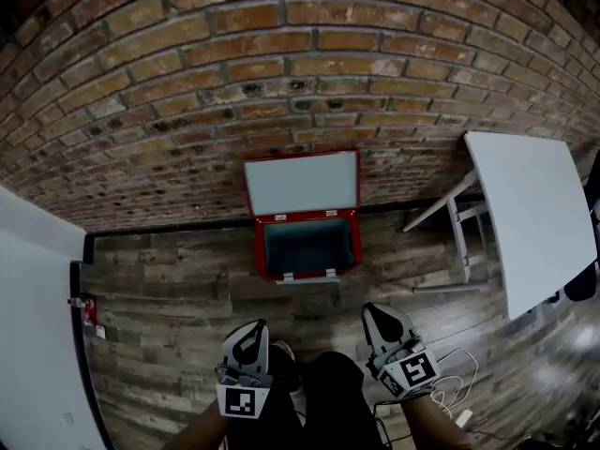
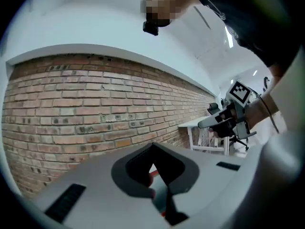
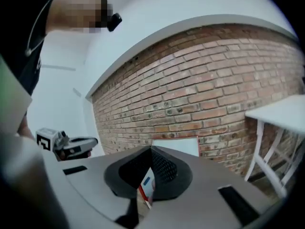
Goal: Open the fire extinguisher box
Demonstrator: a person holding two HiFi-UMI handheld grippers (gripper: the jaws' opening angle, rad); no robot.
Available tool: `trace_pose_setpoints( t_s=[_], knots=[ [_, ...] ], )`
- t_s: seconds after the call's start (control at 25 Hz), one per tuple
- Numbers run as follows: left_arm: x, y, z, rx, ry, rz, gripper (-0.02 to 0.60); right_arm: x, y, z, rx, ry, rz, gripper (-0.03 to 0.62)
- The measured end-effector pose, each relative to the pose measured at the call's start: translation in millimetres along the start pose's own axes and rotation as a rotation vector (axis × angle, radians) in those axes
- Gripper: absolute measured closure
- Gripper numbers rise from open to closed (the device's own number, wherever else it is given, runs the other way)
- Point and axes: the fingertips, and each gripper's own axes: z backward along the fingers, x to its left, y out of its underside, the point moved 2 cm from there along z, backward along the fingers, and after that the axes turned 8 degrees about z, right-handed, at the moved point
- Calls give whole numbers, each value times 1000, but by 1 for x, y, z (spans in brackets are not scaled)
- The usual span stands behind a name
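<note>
The red fire extinguisher box stands on the wood floor against the brick wall. Its lid is raised and leans back on the bricks, and the inside looks dark and empty. My left gripper and right gripper hover low near my legs, well short of the box, both shut with nothing held. In the left gripper view the jaws meet in a point, with the right gripper off to the right. Past the closed jaws in the right gripper view the pale lid shows.
A white table with white legs stands at the right by the wall. A white panel fills the left side, with a small red item at its edge. White cables lie on the floor at the lower right.
</note>
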Motion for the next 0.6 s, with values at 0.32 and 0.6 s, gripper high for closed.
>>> trace_pose_setpoints(
  t_s=[0.32, 0.6],
  knots=[
    [52, -244, 76, 44, -52, 113, 534, 45, -245, 54, 70, -11, 80, 576],
    [68, -377, 91, -20, -4, 42, 534, 65, -369, 91, -11, 57, 37, 576]
  ],
)
